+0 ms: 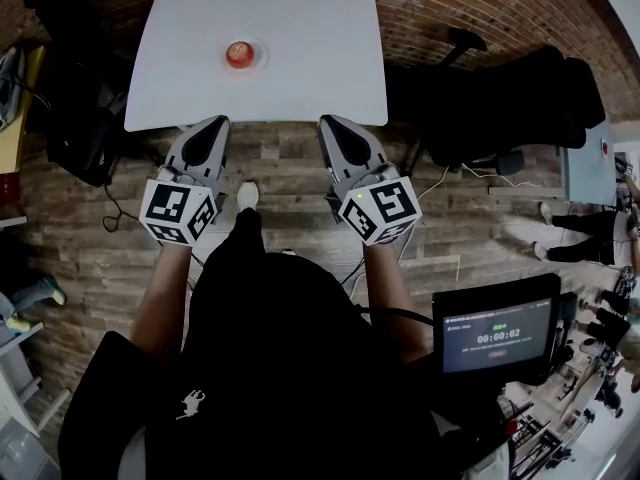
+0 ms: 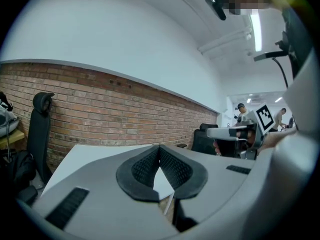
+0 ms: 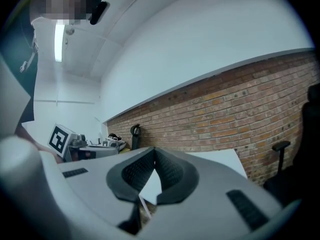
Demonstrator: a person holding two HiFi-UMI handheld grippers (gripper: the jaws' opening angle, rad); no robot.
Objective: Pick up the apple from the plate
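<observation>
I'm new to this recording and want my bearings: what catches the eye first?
A round red apple on a small pale plate sits alone on the white table, top of the head view. Below it the grey left gripper and right gripper, black-and-white markers on their backs, point toward it, jaws together.

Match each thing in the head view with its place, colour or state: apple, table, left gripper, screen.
Things:
1. apple
2. table
3. left gripper
4. screen

Places, colours, states:
A. shut, holding nothing
B. on the plate
C. white
D. lit, at lower right

Pairs: 1-B, 2-C, 3-A, 4-D.
</observation>
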